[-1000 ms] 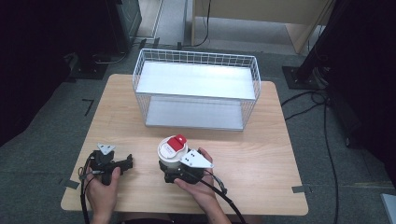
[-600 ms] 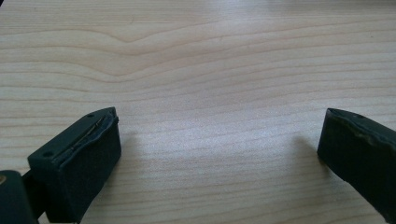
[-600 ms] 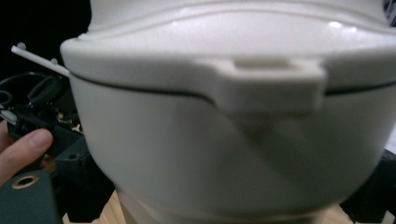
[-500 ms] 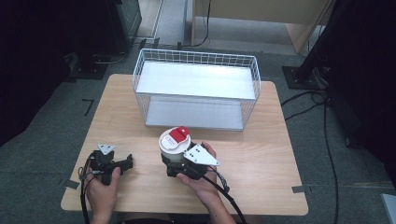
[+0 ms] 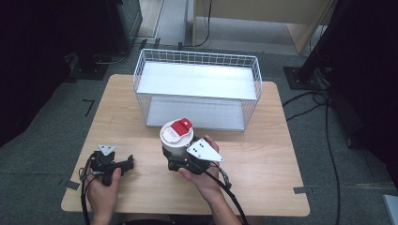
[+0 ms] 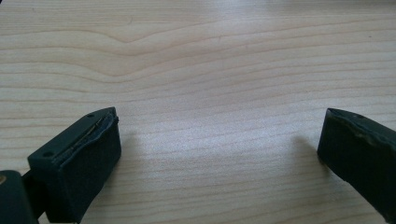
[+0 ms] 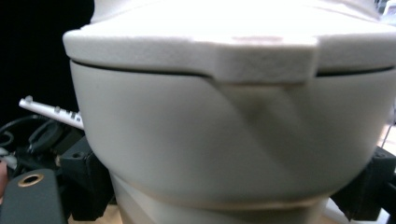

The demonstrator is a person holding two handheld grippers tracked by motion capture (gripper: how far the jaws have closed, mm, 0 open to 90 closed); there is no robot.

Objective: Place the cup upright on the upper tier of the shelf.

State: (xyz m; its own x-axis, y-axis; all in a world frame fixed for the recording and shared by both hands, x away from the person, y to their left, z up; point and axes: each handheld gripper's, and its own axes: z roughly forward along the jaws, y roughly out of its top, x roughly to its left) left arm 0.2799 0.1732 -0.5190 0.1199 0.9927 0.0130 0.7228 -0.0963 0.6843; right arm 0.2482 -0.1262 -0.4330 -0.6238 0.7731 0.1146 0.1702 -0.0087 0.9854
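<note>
A round white container (image 5: pixel 176 138) with a red flip tab on its lid is held just above the table, in front of the wire basket (image 5: pixel 197 56). My right gripper (image 5: pixel 174 155) is shut on its lower body. Up close, the right gripper view shows the container's (image 7: pixel 233 130) lid rim and wall, with the black jaws of my right gripper (image 7: pixel 229 189) pressed on either side. At the near left of the table, my left gripper (image 5: pixel 127 162) rests on the wood. Its jaws (image 6: pixel 219 135) stand wide open over bare tabletop with nothing between them.
The white wire basket sits at the far middle of the wooden table (image 5: pixel 267 154), with a white panel across its top. Cables trail from both grippers toward the near edge. Dark floor, cables and stands surround the table.
My right gripper has carried the container a little up and toward the basket. The left gripper has stayed where it was.
</note>
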